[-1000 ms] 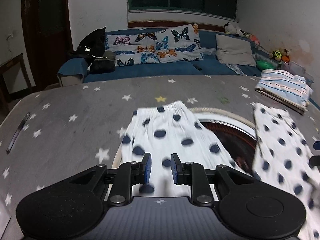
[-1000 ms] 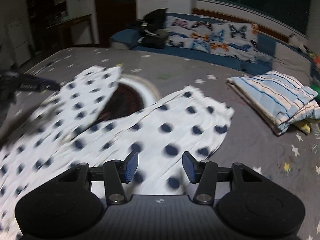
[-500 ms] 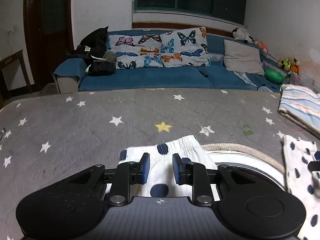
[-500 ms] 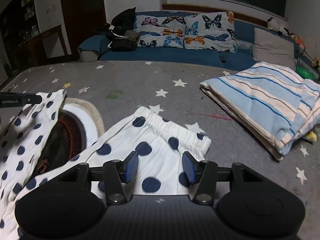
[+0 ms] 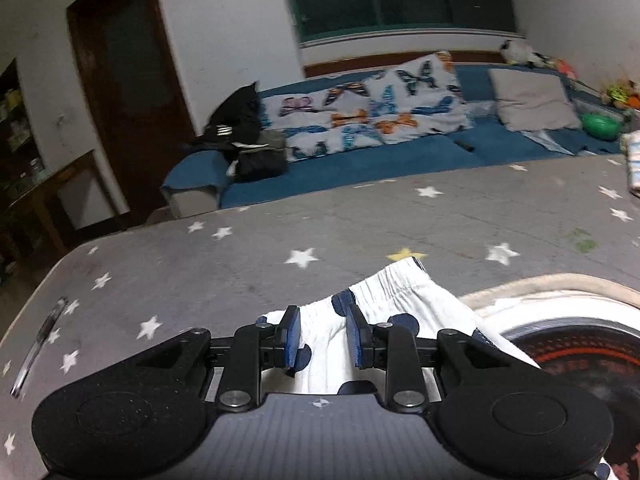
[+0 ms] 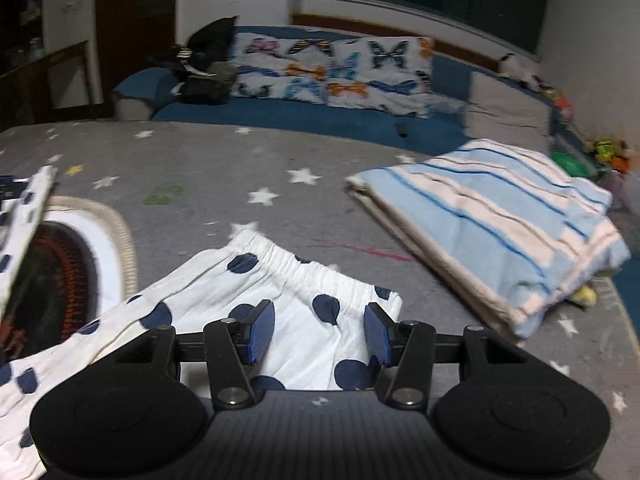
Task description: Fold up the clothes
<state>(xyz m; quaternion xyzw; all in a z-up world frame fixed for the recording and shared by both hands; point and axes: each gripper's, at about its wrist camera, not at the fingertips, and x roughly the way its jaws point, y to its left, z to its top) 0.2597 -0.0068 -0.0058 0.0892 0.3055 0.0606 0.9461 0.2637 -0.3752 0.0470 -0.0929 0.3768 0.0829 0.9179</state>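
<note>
Left wrist view: left claw point(image 5: 322, 336) spread, pads either side of the polka-dot shorts' point(image 5: 384, 308) waistband, gripping nothing; cloth lies on the star-patterned bed point(image 5: 240, 248); right wrist view: right claw point(image 6: 318, 336) spread wider over the opposite waistband corner point(image 6: 360, 296); folded striped blanket point(image 6: 500, 224) nearby; risk: loose elastic could bunch or slide away as pads press together, skewing the fold.

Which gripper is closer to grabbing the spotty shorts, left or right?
Probably the left. The left gripper has its fingers narrowly apart around a bunched fold of the shorts. The right gripper is wide open above flatter cloth near the waistband, so it has further to close.
</note>
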